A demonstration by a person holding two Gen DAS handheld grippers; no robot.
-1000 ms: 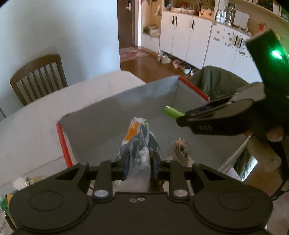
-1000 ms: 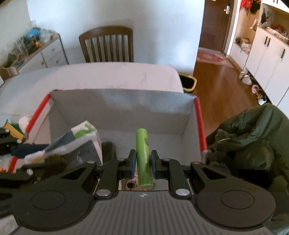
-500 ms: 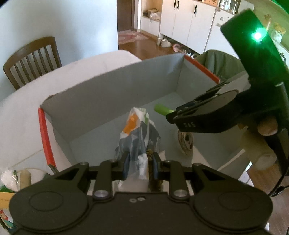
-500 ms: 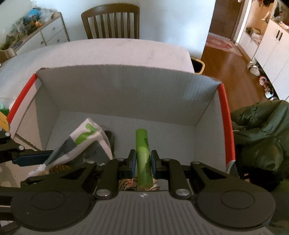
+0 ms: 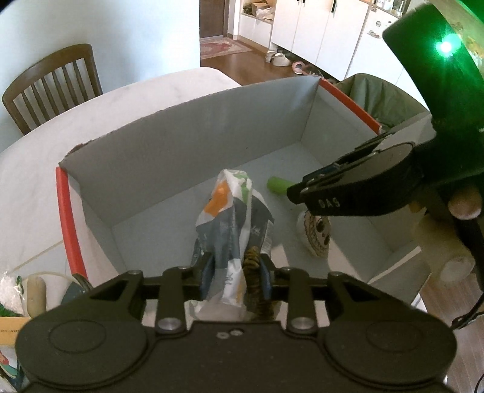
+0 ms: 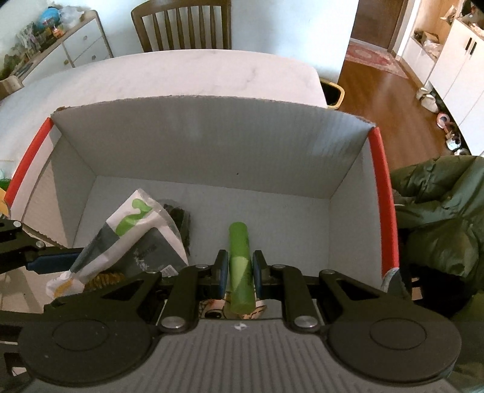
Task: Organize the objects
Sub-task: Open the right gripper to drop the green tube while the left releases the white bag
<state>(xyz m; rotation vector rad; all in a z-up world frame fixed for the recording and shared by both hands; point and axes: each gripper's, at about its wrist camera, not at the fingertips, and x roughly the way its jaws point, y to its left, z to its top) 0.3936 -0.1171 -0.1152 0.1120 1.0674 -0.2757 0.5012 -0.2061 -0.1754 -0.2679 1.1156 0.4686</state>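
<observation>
The snack bag (image 5: 233, 229) is on the left, over the open box (image 5: 169, 163). Its long side points away from the left tongs (image 5: 234, 272), toward the far wall of the box. The green tube (image 6: 239, 266) is further right, also over the box, and its long side points at the far wall too. A small round thing with a face (image 5: 314, 238) lies on the box floor.

The box sits on a white table (image 6: 181, 75). A wooden chair (image 6: 184, 24) stands behind it, and a green coat (image 6: 438, 211) lies at the right.

The left tongs are squeezed tight on the bag. The right tongs (image 6: 239, 269) are nearly closed, pinching the tube.
</observation>
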